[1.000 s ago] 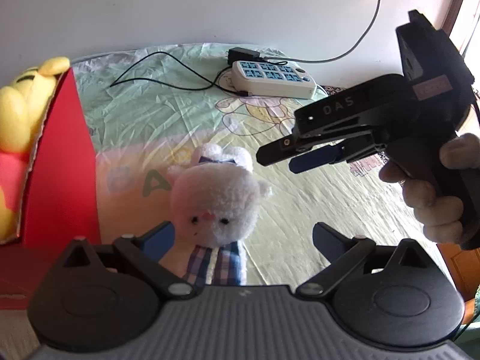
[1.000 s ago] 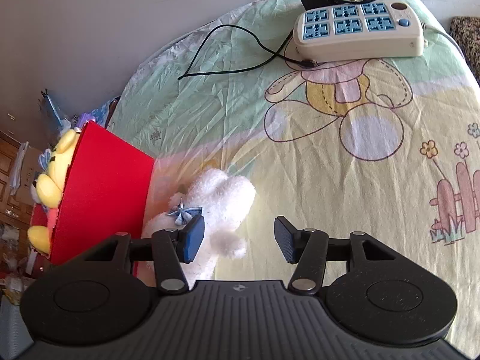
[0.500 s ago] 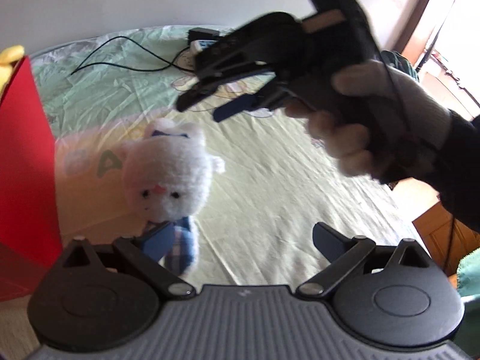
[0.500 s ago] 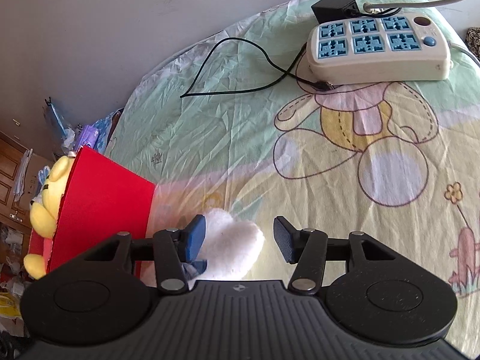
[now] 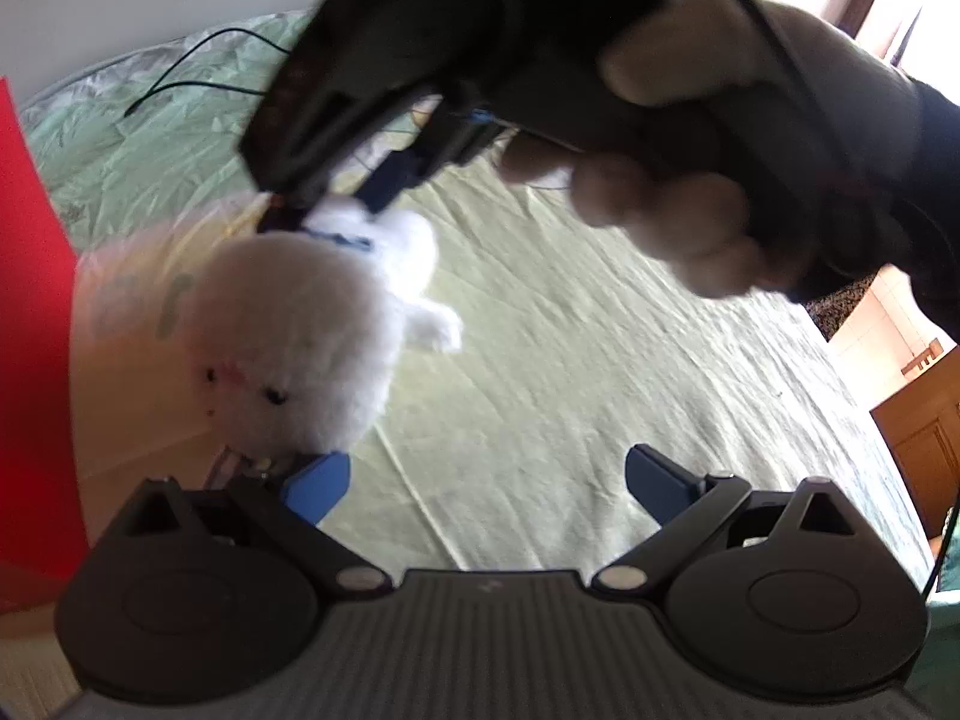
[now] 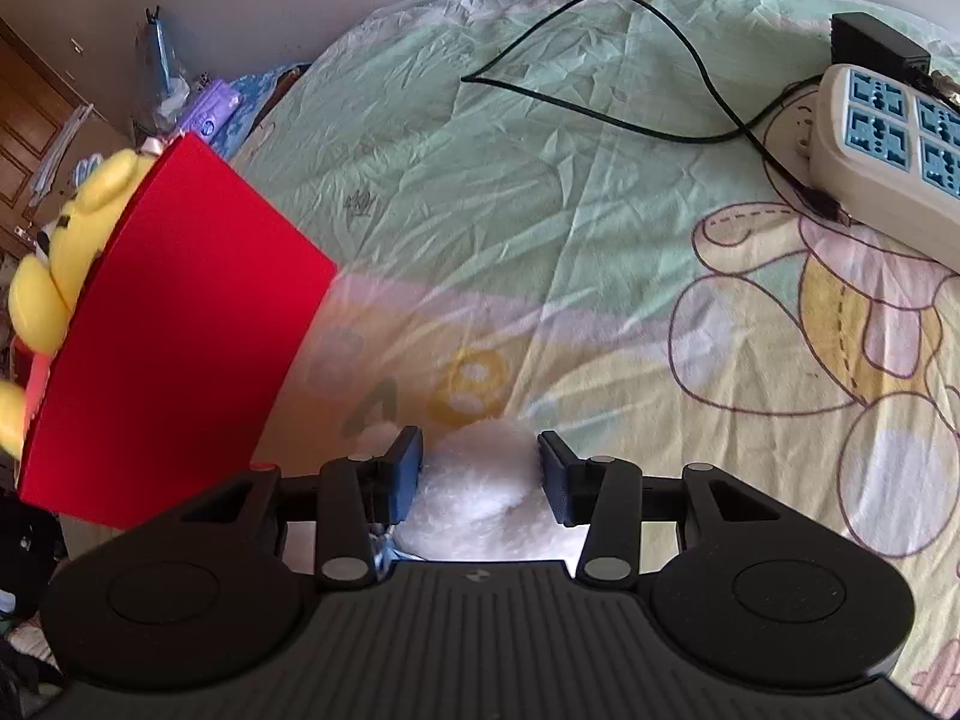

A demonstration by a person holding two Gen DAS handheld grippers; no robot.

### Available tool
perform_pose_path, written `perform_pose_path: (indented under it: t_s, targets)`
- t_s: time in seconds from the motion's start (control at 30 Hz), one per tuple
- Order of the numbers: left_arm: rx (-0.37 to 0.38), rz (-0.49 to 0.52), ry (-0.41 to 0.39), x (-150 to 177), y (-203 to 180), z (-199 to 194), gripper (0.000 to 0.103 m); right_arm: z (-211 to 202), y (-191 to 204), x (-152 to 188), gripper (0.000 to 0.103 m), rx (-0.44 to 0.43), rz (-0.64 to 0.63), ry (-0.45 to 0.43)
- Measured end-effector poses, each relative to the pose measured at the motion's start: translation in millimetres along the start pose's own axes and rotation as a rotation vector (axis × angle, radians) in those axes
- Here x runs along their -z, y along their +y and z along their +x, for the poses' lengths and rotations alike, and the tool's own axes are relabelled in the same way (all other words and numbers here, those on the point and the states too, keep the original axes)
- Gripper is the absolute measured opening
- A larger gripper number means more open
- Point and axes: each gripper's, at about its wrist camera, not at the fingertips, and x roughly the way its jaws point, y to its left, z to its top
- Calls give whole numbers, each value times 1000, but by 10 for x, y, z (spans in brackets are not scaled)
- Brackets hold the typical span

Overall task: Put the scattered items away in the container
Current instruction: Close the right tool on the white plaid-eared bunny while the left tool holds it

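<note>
The red container stands on the bed sheet. The white plush rabbit lies just beside its wall. The right gripper straddles the rabbit's ear, jaws closing but contact unconfirmed. The left gripper is spread wide, empty. Clamp fully on the plush before lifting over the wall.

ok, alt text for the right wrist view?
The right gripper has its fingers on either side of a white plush on a cartoon-print bedsheet. A red box with a yellow plush in it stands left; a power strip and black cable lie upper right.
</note>
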Motion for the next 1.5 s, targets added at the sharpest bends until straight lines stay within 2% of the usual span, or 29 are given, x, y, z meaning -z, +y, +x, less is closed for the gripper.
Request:
perform_pose_path:
  t_s: [0.07,0.13,0.33,0.4,0.47,0.53,0.7,0.83,0.9,1.03,1.1,1.2,1.27,1.37,1.5]
  targets:
    - [-35,-22,-4,-14,112,-25,98,-105,-46,84,46,18,13,16]
    - [-69,-29,-25,-40,206,-72,98,-244,-129,171,46,-2,57,26]
    - [-65,-34,-62,-160,277,-133,98,-494,-255,533,47,-113,202,22]
    - [-64,-56,-63,-205,292,-104,98,-494,-260,602,49,-107,220,1]
    - [-74,-57,-71,-268,296,-66,98,-468,-312,618,58,-77,264,-40]
    - [-84,-58,-80,-333,296,-47,98,-416,-430,615,57,-87,326,-58]
    - [-43,-107,-107,-530,355,-5,98,-382,-583,661,56,-123,399,-47]
    - [-31,-16,-115,-580,184,65,98,-458,-824,785,53,-175,580,-49]
    - [-45,35,-121,-569,91,56,98,-489,-885,854,53,-196,616,-52]
    - [-4,17,-126,-512,128,-75,98,-630,-891,864,53,-118,555,-113]
    - [25,-24,-112,-444,196,-142,98,-691,-899,812,54,-115,524,-146]
    - [56,-103,-81,-326,297,-210,98,-736,-856,640,60,-121,419,-177]
    - [79,-175,-70,-258,367,-237,98,-696,-824,523,66,-136,349,-166]
    - [137,-293,-62,-210,455,-194,98,-558,-846,392,66,-179,295,-129]
    - [139,-353,-77,-225,476,-82,98,-308,-908,350,67,-282,309,-49]
